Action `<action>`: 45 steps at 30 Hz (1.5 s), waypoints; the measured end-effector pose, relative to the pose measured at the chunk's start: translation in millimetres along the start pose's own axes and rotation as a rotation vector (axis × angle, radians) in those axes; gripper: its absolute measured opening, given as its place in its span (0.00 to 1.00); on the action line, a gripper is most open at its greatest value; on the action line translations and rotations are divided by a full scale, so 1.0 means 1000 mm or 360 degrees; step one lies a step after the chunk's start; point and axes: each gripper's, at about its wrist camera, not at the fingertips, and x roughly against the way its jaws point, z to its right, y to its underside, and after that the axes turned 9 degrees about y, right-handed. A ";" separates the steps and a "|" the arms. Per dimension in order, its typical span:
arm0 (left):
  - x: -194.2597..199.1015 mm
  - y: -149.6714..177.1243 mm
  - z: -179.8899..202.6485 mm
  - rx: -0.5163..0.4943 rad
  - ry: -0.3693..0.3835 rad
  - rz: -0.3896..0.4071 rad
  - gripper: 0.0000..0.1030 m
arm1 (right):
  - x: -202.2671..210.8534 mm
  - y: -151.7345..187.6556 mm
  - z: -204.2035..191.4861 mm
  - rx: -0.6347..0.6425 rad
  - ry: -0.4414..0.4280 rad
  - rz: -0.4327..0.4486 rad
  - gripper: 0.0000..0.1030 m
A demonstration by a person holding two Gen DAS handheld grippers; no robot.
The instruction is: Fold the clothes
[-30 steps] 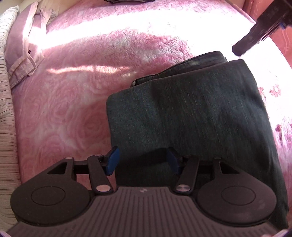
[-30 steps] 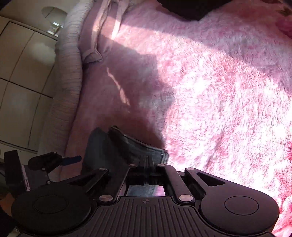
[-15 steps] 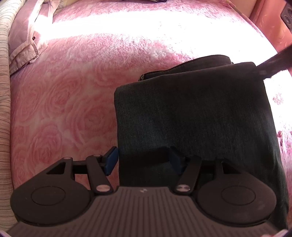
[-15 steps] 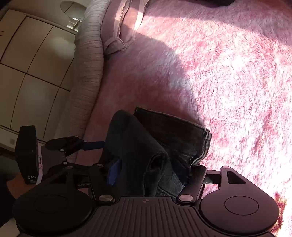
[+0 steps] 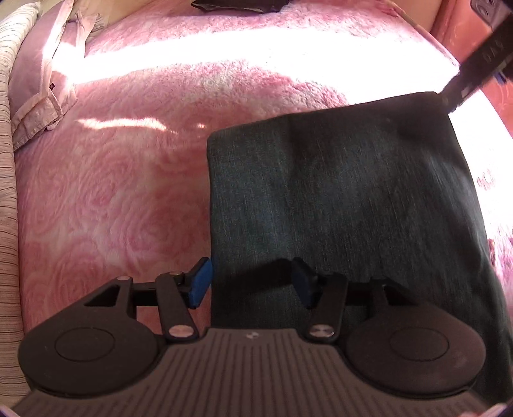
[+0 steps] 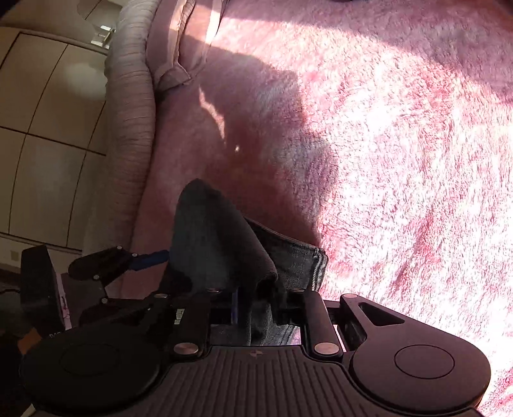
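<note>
Dark folded jeans (image 5: 336, 192) lie on the pink fleece blanket (image 5: 112, 192). My left gripper (image 5: 251, 284) stands open over the near left edge of the jeans, one blue pad (image 5: 200, 282) outside that edge and the other over the cloth. In the right wrist view my right gripper (image 6: 256, 308) is shut on a bunched corner of the jeans (image 6: 208, 243), which rises in a peak above the waistband. The right gripper (image 5: 474, 64) shows at the far right corner of the jeans, and the left gripper (image 6: 128, 259) appears at the left of the right wrist view.
A pink shirt (image 5: 41, 96) lies at the far left next to a striped pillow (image 5: 6, 208). A dark garment (image 5: 237, 4) sits at the far edge of the bed. Cream cupboard doors (image 6: 48, 128) stand beyond the bed's side.
My right gripper, open around the jeans corner half a second ago, has shut on it and raised it. The upper layer now hides the waistband in the left wrist view. The left gripper stays open.
</note>
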 end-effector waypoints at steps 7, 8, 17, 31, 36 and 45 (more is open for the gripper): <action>0.002 0.040 -0.002 0.0059 -0.0081 -0.0073 0.50 | 0.010 -0.009 -0.005 0.0138 0.0111 0.0076 0.31; 0.002 0.043 -0.003 0.0100 -0.0074 -0.0058 0.50 | 0.005 -0.013 -0.014 0.0207 0.0098 0.0078 0.31; 0.036 0.083 0.005 0.0305 -0.0155 -0.0012 0.47 | -0.108 -0.044 -0.099 0.0961 0.0136 -0.0173 0.31; 0.027 0.156 0.020 0.0431 -0.0163 -0.0032 0.58 | -0.067 0.006 -0.106 0.1089 0.0198 -0.0109 0.32; 0.028 0.162 0.032 0.0223 -0.0216 -0.0028 0.63 | -0.044 0.064 -0.098 0.1341 0.0326 -0.0025 0.35; 0.061 0.205 0.102 -0.0610 -0.0379 0.0071 0.68 | 0.007 0.137 -0.070 0.0554 0.0145 -0.0176 0.74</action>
